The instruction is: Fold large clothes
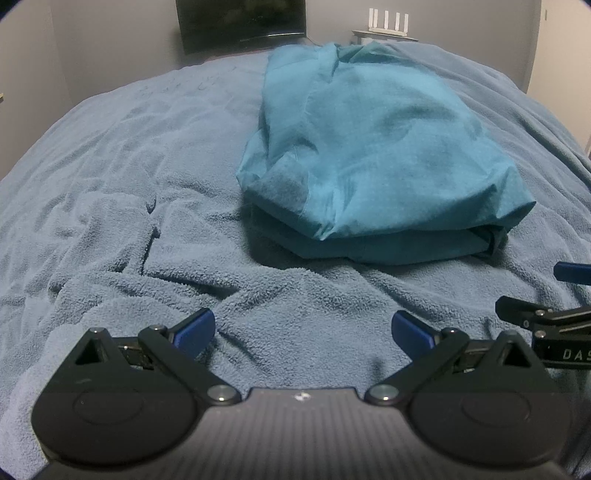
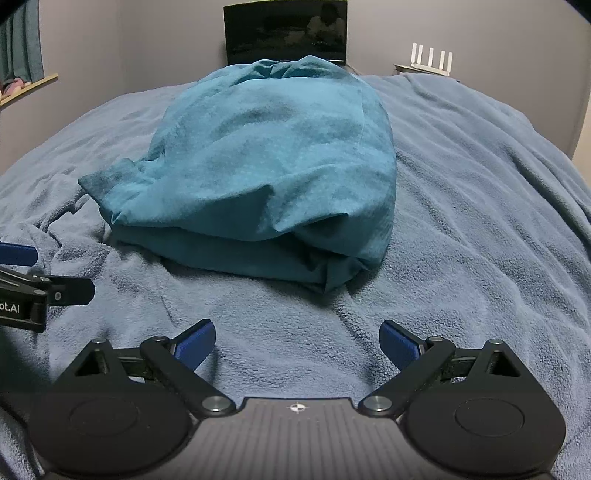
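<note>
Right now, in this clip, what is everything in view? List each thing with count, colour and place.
folded teal fabric garment: one, teal, lying in layers mid-bed on the blanket
fleecy grey-blue blanket: one, grey-blue, wrinkled, covering the bed
dark flat screen: one, black, against the far wall
white router with four antennas: one, white, on a small ledge far right
teal curtain: one, teal, far left corner
left gripper: one, black with blue pads, jaws open, above the blanket
right gripper: one, black with blue pads, jaws open, above the blanket

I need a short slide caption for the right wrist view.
Open right gripper above a blue blanket, facing a folded teal garment.
</note>
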`<action>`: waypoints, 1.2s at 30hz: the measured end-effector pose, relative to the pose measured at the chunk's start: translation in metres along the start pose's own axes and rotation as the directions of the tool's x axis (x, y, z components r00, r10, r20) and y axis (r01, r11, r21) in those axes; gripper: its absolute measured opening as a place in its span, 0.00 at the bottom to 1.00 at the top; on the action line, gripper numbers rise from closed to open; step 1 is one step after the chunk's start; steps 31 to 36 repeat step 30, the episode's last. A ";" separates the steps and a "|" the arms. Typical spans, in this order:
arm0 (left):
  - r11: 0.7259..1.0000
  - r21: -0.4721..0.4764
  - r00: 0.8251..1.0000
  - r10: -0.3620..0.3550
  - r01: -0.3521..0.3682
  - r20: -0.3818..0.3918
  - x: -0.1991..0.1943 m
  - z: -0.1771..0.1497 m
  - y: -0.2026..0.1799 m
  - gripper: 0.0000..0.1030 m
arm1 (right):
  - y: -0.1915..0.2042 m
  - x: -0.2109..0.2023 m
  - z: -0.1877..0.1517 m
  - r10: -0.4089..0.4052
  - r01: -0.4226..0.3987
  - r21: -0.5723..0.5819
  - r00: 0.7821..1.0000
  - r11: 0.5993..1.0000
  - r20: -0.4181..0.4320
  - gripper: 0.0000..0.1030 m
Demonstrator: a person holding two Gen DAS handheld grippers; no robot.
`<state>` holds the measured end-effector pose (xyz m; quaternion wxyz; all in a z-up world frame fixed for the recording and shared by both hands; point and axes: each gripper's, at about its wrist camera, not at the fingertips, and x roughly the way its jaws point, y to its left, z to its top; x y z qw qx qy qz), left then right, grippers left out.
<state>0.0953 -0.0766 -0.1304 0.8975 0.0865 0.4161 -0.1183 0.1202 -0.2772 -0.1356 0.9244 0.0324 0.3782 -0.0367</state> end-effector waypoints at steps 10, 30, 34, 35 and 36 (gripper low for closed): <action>1.000 0.001 1.000 0.000 0.000 -0.004 0.001 0.001 0.000 0.99 | -0.001 0.001 0.000 -0.001 0.001 0.003 1.000 1.000 -0.003 0.94; 0.999 0.021 1.000 -0.028 0.028 -0.010 0.008 0.000 -0.001 0.99 | -0.002 0.006 -0.001 -0.002 0.002 0.019 1.000 1.000 -0.027 0.94; 0.999 0.021 1.000 -0.028 0.028 -0.010 0.008 0.000 -0.001 0.99 | -0.002 0.006 -0.001 -0.002 0.002 0.019 1.000 1.000 -0.027 0.94; 0.999 0.021 1.000 -0.028 0.028 -0.010 0.008 0.000 -0.001 0.99 | -0.002 0.006 -0.001 -0.002 0.002 0.019 1.000 1.000 -0.027 0.94; 0.999 0.021 1.000 -0.028 0.028 -0.010 0.008 0.000 -0.001 0.99 | -0.002 0.006 -0.001 -0.002 0.002 0.019 1.000 1.000 -0.027 0.94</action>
